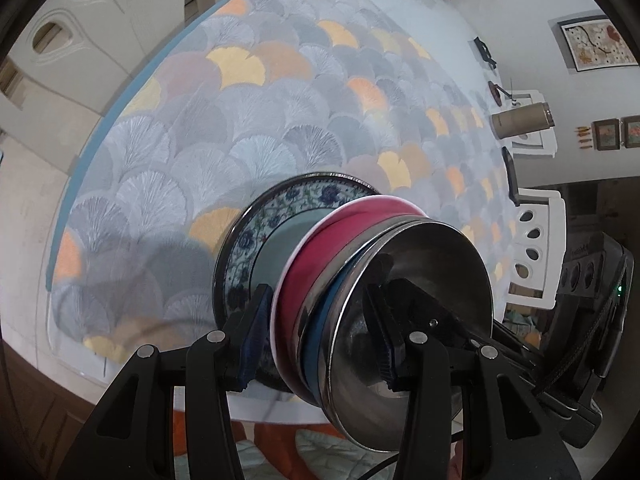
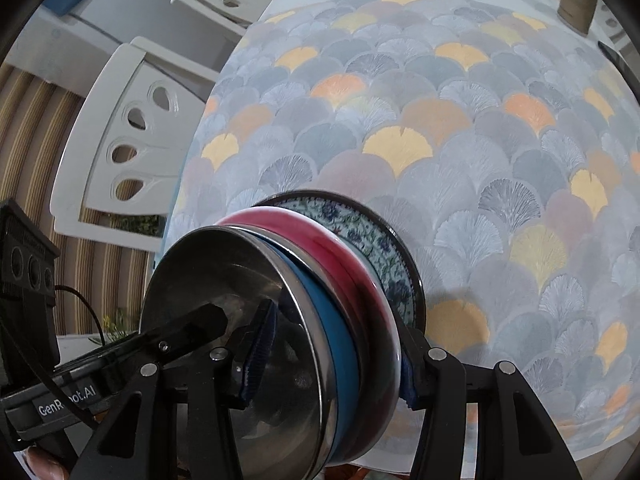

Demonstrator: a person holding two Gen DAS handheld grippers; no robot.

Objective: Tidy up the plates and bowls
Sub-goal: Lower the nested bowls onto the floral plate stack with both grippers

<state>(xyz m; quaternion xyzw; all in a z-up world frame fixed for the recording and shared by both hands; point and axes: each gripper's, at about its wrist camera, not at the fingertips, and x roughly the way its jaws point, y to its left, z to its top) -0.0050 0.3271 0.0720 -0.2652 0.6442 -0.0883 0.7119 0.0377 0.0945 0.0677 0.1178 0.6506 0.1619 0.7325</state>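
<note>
Two grippers clamp one nested stack: left gripper (image 1: 320, 344) and right gripper (image 2: 332, 364) each pinch the steel bowl (image 1: 416, 304), blue bowl (image 2: 340, 340) and pink bowl (image 1: 316, 276), apparently just above the floral plate (image 1: 276, 216) on the counter (image 2: 460, 140).

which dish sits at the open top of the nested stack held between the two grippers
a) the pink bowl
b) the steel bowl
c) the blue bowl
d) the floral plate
b: the steel bowl is the innermost, topmost dish, nested above the blue bowl and pink bowl, with the floral plate at the bottom.
</note>
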